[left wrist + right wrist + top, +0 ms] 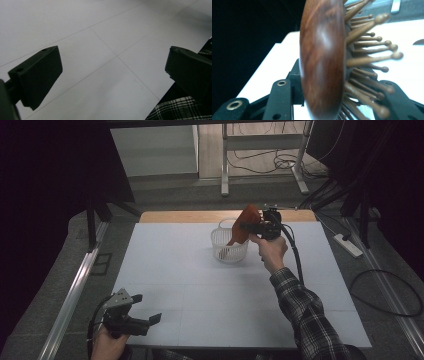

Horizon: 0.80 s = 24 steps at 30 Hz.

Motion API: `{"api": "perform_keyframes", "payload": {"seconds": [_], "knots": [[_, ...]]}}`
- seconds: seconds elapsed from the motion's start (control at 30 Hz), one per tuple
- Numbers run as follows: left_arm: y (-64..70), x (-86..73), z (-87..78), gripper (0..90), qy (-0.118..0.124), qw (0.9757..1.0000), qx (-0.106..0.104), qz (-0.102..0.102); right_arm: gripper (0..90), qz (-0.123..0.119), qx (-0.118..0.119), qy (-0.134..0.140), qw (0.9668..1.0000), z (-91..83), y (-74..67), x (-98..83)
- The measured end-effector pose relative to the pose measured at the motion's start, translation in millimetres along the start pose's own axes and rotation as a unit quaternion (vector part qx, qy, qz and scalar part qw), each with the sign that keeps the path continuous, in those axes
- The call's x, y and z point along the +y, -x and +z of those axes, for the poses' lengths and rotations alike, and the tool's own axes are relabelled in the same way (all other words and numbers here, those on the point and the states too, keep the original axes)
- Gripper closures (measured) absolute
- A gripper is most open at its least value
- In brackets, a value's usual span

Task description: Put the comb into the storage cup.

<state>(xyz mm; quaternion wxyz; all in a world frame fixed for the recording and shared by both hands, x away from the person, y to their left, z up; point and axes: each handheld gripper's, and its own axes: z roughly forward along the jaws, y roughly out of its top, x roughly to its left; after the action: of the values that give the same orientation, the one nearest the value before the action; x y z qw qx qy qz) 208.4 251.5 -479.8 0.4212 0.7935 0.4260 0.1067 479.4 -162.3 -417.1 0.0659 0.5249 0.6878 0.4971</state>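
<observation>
dim room, dark corners; white table (200, 290) evenly lit; close hairbrush (324, 60) blurred, with soft glare.

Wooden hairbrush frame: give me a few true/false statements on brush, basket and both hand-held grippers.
1. The right hand-held gripper is shut on the reddish-brown wooden hairbrush with wooden pins. True.
2. The brush lies flat on the white table. False: it is held up, its lower end in the round white plastic mesh basket.
3. The left hand-held gripper holds the basket. False: its jaws stand open with nothing between them.
4. The basket stands on the table's far half. True.
</observation>
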Motion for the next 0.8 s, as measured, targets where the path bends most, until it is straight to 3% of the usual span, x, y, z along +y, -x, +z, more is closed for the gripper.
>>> {"api": "perform_keyframes", "payload": {"seconds": [0.47, 0.8], "knots": [[0.0, 0.4, 0.7, 1.4, -0.002, 1.0, 0.001, -0.002, 47.1, 0.047, 0.01, 0.007, 0.9988, 3.7, 14.1, -12.1], [-0.4, 0.5, 1.2, 1.5, -0.003, 1.0, 0.001, -0.003, 41.2, 0.05, -0.007, 0.006, 0.9987, 2.3, 20.4, -14.8]]}}
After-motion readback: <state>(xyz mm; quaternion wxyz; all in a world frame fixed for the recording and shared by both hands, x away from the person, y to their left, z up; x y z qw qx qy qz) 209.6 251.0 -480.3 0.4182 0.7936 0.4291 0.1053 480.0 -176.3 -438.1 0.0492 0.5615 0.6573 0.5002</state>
